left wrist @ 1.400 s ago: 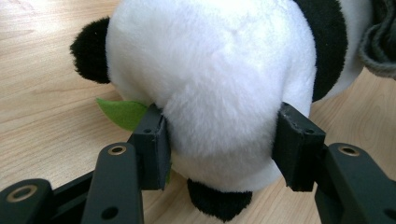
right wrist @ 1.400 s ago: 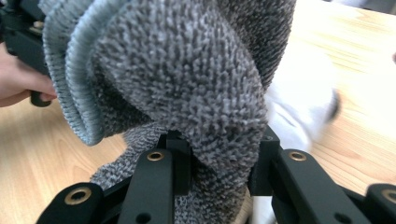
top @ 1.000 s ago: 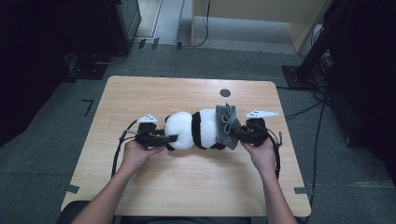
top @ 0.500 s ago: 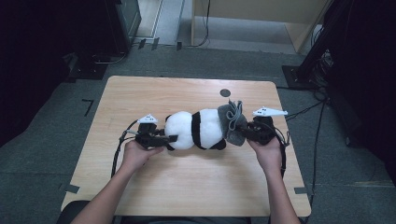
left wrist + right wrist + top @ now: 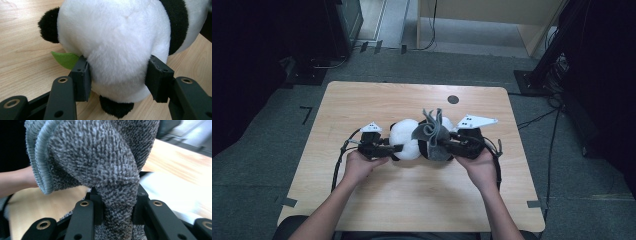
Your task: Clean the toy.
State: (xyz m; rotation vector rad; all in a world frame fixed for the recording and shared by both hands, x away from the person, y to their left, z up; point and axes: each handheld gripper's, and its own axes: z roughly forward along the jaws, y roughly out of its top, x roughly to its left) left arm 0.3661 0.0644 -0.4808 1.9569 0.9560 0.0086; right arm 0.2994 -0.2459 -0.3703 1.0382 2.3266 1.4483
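High view first: we see the plush panda (image 5: 408, 140) lying near the middle of the wooden table (image 5: 362, 100), its long axis running left to right, head end toward our left gripper (image 5: 384, 149), whose jaws pinch the soft white fur. Our right gripper (image 5: 447, 145) is clamped on a fold of grey, nubbly knitted cloth (image 5: 432, 131) with a ribbed hem, bunched upright over the panda's right end, while a green felt leaf (image 5: 65, 59) pokes out beside the head.

Panda plush (image 5: 117, 47) face hidden, body cut off by frame top, grey knit cloth (image 5: 100, 162) hiding table behind, background blurred
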